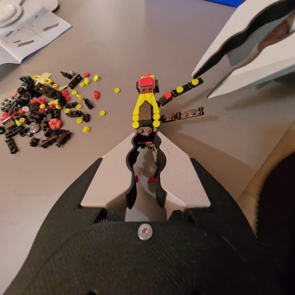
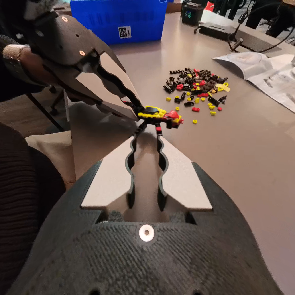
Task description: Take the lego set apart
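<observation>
From our right gripper (image 2: 146, 138), the jaws stand apart at a middling width, and just past the tips, at twelve o'clock, two black legs of the lego model reach toward us. The upper leg (image 1: 182, 91), studded with yellow rounds and a red cap, has its outer end touching one fingertip; whether that tip grips it or only brushes it we cannot tell. The lower leg (image 1: 183, 115) lies near but apart from the tips.

Our left gripper (image 1: 146, 135) is clamped on the tail end of the lego model (image 1: 146, 110), holding it clear of the table (image 1: 175, 32). In the left wrist view the yellow and black body runs straight out toward twelve o'clock, the red head farthest off, and both legs stick out toward two and three o'clock, across the body's axis and toward the right gripper.

So the right gripper is the nearer tool to the legs, and we judge that a pull along a leg's length, away from the body, would free it.

The pile of loose pieces (image 1: 41, 110) lies at ten o'clock of the left gripper, with a booklet (image 1: 28, 36) beyond.
</observation>
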`<state>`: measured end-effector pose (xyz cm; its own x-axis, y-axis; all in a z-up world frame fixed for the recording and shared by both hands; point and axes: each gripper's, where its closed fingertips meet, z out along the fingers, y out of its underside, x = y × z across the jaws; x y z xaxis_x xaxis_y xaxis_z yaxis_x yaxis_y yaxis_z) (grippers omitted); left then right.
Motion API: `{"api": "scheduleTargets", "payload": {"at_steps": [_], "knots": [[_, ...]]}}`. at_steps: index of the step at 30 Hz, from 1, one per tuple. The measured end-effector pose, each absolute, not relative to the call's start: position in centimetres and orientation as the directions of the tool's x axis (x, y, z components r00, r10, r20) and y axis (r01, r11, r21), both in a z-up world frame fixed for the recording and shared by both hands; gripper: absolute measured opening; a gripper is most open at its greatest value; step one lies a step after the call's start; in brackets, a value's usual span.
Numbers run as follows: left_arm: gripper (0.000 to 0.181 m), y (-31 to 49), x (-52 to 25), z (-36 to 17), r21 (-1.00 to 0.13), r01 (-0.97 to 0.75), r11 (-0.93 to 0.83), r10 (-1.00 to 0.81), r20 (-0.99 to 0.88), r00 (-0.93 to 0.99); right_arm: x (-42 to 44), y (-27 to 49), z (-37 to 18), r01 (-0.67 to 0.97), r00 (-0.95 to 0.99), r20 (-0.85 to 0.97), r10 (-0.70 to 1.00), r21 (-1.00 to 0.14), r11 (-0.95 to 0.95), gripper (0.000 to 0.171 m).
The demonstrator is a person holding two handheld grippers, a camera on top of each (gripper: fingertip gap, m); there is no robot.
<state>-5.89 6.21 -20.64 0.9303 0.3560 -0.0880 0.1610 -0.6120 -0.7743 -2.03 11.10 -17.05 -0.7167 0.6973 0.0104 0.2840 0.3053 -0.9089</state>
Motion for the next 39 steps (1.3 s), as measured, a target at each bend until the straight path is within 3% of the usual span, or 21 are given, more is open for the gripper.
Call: {"api": "scheduleTargets", "payload": {"at_steps": [4, 10, 17, 22, 27, 32, 39], "knots": [[0.019, 6.4, -5.7, -21.1, -0.762, 0.158, -0.628, 0.349, -0.094, 0.932, -1.8, 10.9, -17.7, 0.262, -0.722, 0.067, 0.689, -0.895, 0.361, 0.023], [0.018, 6.4, -5.6, -21.4, -0.754, 0.211, -0.622, 0.361, -0.037, 0.932, -2.0, 11.3, -17.4, 0.289, -0.711, 0.010, 0.704, -0.907, 0.305, 0.023], [0.018, 6.7, -7.9, -17.2, -0.815, 0.545, -0.196, 0.471, 0.410, 0.781, -2.4, 11.8, -14.3, 0.246, -0.690, -0.094, 0.717, -0.963, 0.111, 0.021], [0.018, 7.6, -7.2, -16.2, -0.906, 0.296, -0.303, 0.502, 0.112, 0.858, -2.5, 10.6, -14.5, 0.441, -0.639, -0.381, 0.668, -0.893, -0.087, 0.028], [0.018, 8.6, -6.5, -16.7, -0.913, 0.219, -0.344, 0.499, 0.020, 0.866, -3.4, 12.1, -13.7, 0.606, -0.484, -0.729, 0.484, -0.678, -0.416, 0.034], [0.018, 8.0, -7.4, -17.5, -0.905, 0.177, -0.387, 0.506, -0.048, 0.861, -4.4, 15.1, -15.1, 0.639, -0.396, -0.795, 0.460, -0.598, -0.484, 0.035], [0.018, 9.4, -5.7, -16.6, -0.911, 0.074, -0.405, 0.473, -0.139, 0.870, -3.6, 12.3, -15.3, 0.701, -0.408, -0.829, 0.383, -0.553, -0.450, 0.040]]}}
